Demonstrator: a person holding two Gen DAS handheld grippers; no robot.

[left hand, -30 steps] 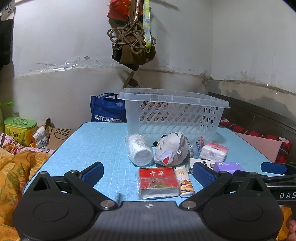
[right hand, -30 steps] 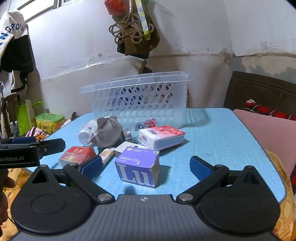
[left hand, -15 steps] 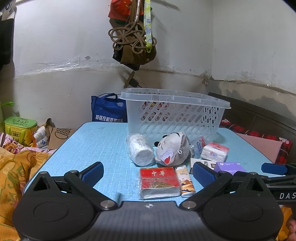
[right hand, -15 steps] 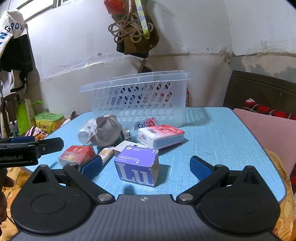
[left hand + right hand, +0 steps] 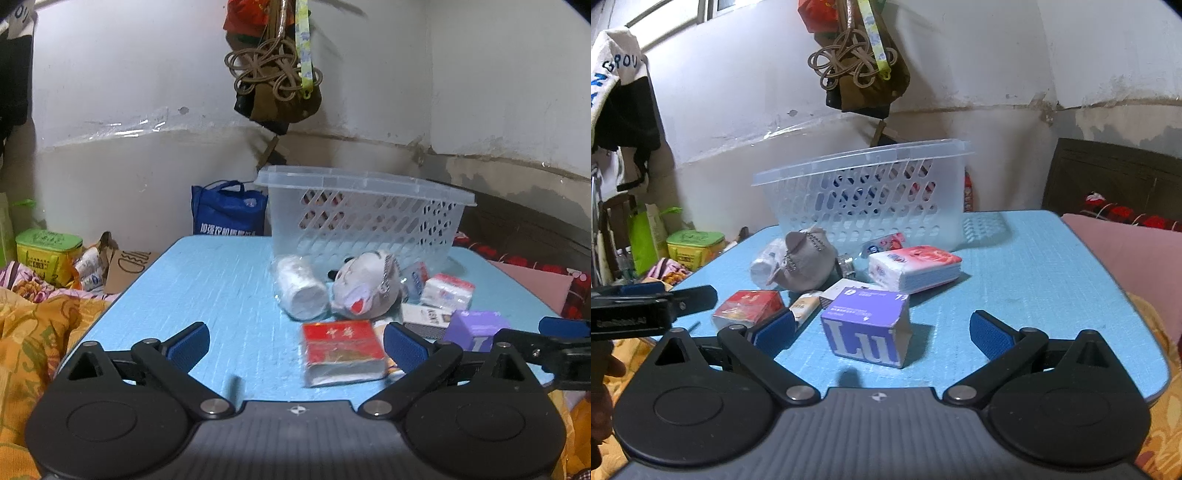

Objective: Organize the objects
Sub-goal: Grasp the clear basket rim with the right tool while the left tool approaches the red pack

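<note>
Both spread wide, holding nothing: left gripper (image 5: 295, 341) facing red pack (image 5: 341, 352), right gripper (image 5: 881, 332) facing purple box (image 5: 866, 326), clutter near-side of basket (image 5: 864, 195), likely pre-grasp.

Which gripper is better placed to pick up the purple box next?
Right. The purple box sits directly between the open right gripper fingers; the open left gripper faces the red packet instead.
</note>
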